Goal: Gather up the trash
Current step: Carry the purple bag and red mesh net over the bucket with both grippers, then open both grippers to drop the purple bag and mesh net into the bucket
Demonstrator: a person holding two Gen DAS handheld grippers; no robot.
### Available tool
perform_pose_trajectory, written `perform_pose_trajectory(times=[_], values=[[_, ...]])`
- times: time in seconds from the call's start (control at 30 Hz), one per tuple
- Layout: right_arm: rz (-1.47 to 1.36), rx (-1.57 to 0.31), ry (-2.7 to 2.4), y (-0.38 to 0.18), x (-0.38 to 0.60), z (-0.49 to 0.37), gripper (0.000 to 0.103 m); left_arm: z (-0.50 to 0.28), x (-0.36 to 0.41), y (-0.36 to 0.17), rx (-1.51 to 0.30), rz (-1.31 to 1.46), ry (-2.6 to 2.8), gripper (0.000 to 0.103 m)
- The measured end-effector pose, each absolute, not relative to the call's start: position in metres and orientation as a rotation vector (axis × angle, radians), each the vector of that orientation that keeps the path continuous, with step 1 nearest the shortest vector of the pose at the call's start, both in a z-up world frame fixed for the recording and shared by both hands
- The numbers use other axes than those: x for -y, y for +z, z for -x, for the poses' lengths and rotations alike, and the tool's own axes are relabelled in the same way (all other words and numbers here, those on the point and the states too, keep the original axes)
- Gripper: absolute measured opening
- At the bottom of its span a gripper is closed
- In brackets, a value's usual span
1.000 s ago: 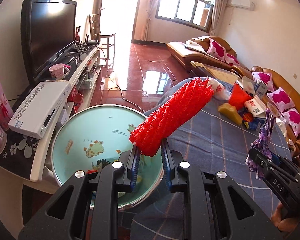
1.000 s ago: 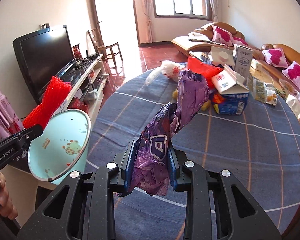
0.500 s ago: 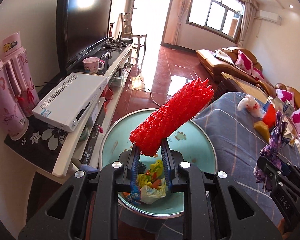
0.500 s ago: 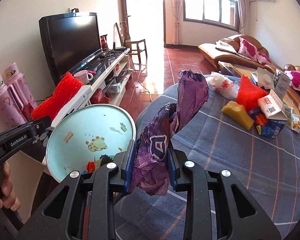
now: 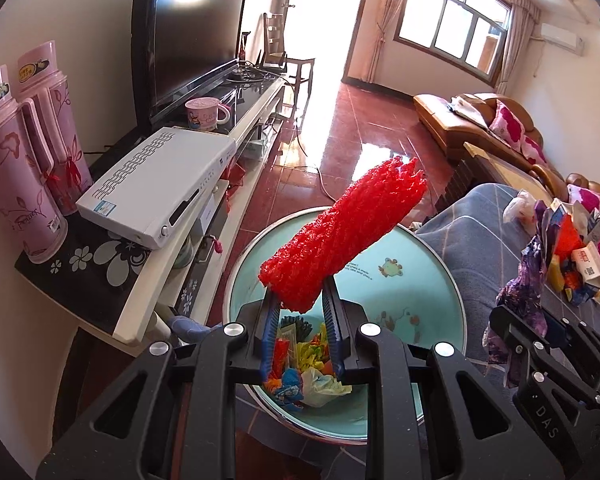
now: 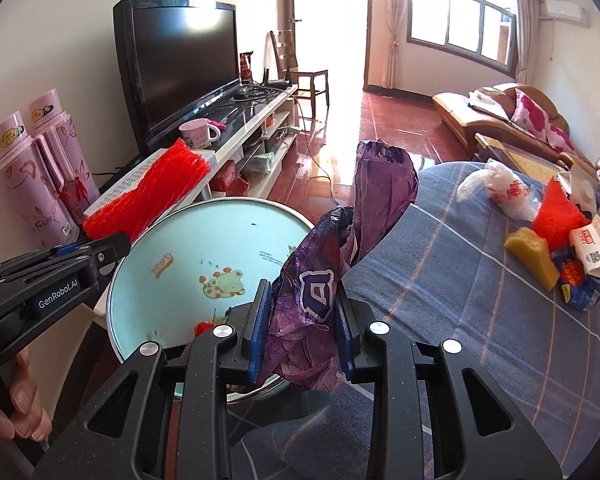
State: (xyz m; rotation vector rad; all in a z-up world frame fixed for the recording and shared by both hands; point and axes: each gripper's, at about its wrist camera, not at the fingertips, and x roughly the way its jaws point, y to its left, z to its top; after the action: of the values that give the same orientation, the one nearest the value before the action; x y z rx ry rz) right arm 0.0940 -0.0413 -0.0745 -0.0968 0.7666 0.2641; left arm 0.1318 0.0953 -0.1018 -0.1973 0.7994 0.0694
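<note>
Bin (image 5: 400, 268) sits below both hand-held grippers: left hand-held gripper (image 5: 300, 320) grips red mesh (image 5: 340, 240), right (image 6: 300, 324) grips purple wrapper (image 6: 340, 260). Next, likely release into it.

Two pink thermos flasks (image 5: 18, 152), one television (image 5: 188, 36), one pink mug (image 5: 205, 114) and one bin (image 5: 400, 276).
</note>
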Motion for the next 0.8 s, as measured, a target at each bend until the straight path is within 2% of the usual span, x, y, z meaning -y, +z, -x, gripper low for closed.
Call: perform_pose_trajectory(times=[0.23, 0.33, 0.4, 0.43, 0.8], values=[[0.125, -0.809, 0.316, -0.088, 0.031, -0.107, 0.031, -0.137, -0.096, -0.112, -0.832, 0.198, 0.066, 0.022], [0.118, -0.831, 0.375, -0.093, 0.028, -0.111, 0.035, -0.138, -0.097, -0.115, -0.840, 0.202, 0.068, 0.022], [0.125, -0.825, 0.375, -0.096, 0.026, -0.112, 0.046, -0.139, -0.098, -0.117, -0.848, 0.203, 0.072, 0.022], [0.126, -0.823, 0.370, -0.097, 0.025, -0.112, 0.048, -0.140, -0.099, -0.118, -0.852, 0.205, 0.073, 0.022], [0.062, -0.829, 0.311, -0.095, 0.045, -0.111, 0.048, -0.144, -0.099, -0.125, -0.870, 0.201, 0.065, 0.023]])
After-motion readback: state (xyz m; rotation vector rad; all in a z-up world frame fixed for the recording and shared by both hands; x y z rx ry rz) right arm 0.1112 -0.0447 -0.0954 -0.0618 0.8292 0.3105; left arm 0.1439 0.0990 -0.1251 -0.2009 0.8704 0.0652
